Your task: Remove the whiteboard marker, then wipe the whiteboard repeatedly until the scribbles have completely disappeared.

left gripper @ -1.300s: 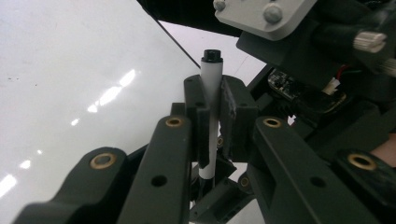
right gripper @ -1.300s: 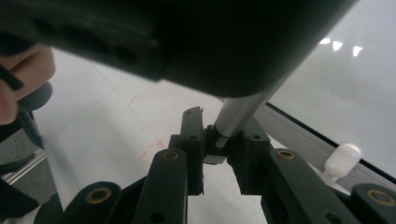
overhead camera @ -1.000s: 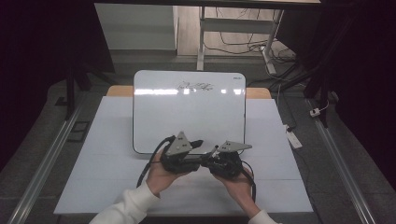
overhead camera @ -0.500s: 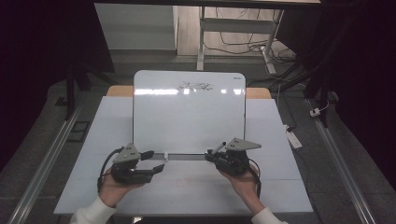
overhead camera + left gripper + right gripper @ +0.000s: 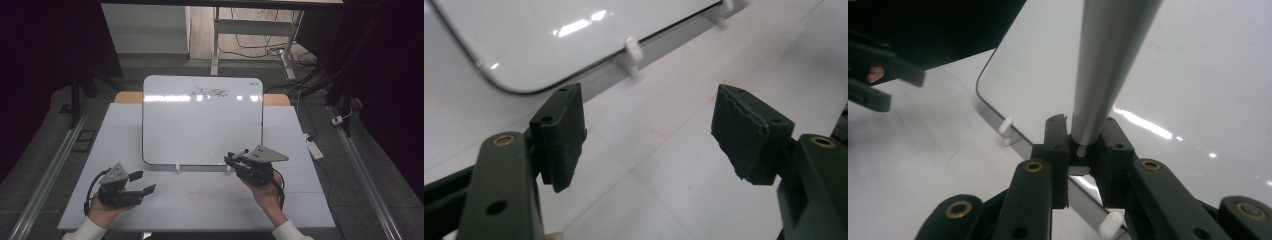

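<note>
While your right gripper (image 5: 235, 160) clamps the pen (image 5: 1108, 65): you look about to start writing.
Pen: pinched tight at one end, just in front of the whiteboard's (image 5: 200, 125) lower right edge.
Left gripper (image 5: 142, 182): low over the table (image 5: 200, 205), well left of the pen; fingers wide, just been opening, nothing between them.
Next move: lift the pen's tip to bare board below the scribble (image 5: 207, 92), pressing lightly so the board stays propped.
</note>
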Demonstrator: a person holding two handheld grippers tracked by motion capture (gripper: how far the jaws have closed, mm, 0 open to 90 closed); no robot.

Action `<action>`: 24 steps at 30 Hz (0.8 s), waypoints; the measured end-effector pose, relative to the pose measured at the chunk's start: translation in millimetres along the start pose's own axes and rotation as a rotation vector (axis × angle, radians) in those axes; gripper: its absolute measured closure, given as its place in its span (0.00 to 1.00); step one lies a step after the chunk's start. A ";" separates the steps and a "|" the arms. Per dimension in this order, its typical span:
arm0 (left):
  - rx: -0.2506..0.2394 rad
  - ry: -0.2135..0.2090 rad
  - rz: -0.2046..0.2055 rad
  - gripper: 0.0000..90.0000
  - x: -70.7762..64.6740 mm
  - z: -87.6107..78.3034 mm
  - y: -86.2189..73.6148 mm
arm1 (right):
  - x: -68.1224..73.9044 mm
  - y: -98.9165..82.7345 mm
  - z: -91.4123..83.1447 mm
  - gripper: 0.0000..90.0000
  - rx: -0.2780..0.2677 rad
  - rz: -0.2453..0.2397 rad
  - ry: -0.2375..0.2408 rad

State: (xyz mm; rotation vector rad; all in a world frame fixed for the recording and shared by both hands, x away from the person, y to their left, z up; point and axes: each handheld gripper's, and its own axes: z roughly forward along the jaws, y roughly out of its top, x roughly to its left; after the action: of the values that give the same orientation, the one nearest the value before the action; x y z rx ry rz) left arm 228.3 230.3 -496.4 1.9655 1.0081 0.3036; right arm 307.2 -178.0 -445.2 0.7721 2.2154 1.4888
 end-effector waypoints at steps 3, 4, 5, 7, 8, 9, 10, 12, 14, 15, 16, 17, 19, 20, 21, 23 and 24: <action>-0.002 0.023 -0.033 0.33 8.3 -6.0 -8.1 | -5.4 1.1 -0.5 0.86 -0.017 0.012 -0.013; -0.003 0.028 -0.046 0.33 10.5 -6.5 -9.5 | -5.4 1.1 -0.5 0.86 -0.017 0.012 -0.013; 0.000 0.032 -0.051 0.32 12.2 -6.3 -10.1 | -8.8 2.0 0.5 0.86 -0.025 0.017 -0.019; 0.001 0.029 -0.052 0.31 13.6 -4.9 -10.7 | -10.8 3.7 2.3 0.86 -0.029 0.018 -0.026; 0.005 0.024 -0.051 0.30 13.9 -3.8 -10.8 | -11.5 4.6 3.3 0.86 -0.035 0.015 -0.026; 0.007 0.023 -0.049 0.30 14.0 -2.8 -10.9 | -11.5 4.6 3.3 0.86 -0.035 0.015 -0.026; 0.008 0.019 -0.048 0.28 14.2 -2.0 -10.9 | -12.6 7.1 5.0 0.86 -0.047 -0.001 -0.026; 0.007 0.012 -0.045 0.27 14.0 -0.9 -10.1 | -13.3 8.8 6.4 0.86 -0.051 -0.009 -0.032; 0.003 0.010 -0.042 0.25 13.2 -0.2 -8.8 | -17.4 14.4 9.3 0.86 -0.073 -0.004 -0.043; 0.004 0.005 -0.039 0.25 12.8 0.3 -8.2 | -24.4 23.2 13.7 0.86 -0.097 0.003 -0.065; 0.005 0.003 -0.035 0.25 12.1 1.4 -8.0 | -28.7 27.9 16.9 0.86 -0.112 0.009 -0.072; 0.010 -0.004 -0.028 0.25 10.7 3.4 -8.6 | -32.9 32.6 20.5 0.86 -0.123 0.011 -0.086; 0.014 -0.005 -0.024 0.25 10.2 4.4 -9.3 | -37.2 37.4 24.3 0.86 -0.125 0.008 -0.102; 0.022 -0.006 -0.022 0.25 10.0 6.9 -10.5 | -46.3 46.8 32.6 0.86 -0.130 -0.003 -0.132; 0.022 -0.006 -0.022 0.25 10.0 6.9 -10.5 | -46.3 46.8 32.6 0.86 -0.130 -0.003 -0.132; 0.030 -0.003 -0.016 0.24 10.3 8.4 -10.9 | -61.3 60.9 45.6 0.86 -0.125 -0.005 -0.186; 0.029 0.000 -0.016 0.24 10.9 8.5 -10.9 | -61.3 60.9 45.6 0.86 -0.125 -0.005 -0.186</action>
State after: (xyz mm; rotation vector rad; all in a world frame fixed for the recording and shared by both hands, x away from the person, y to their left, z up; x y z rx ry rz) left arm 234.1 236.5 -511.8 1.9828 1.0325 0.2816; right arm 396.0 -164.7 -406.5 0.8277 1.9677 1.4730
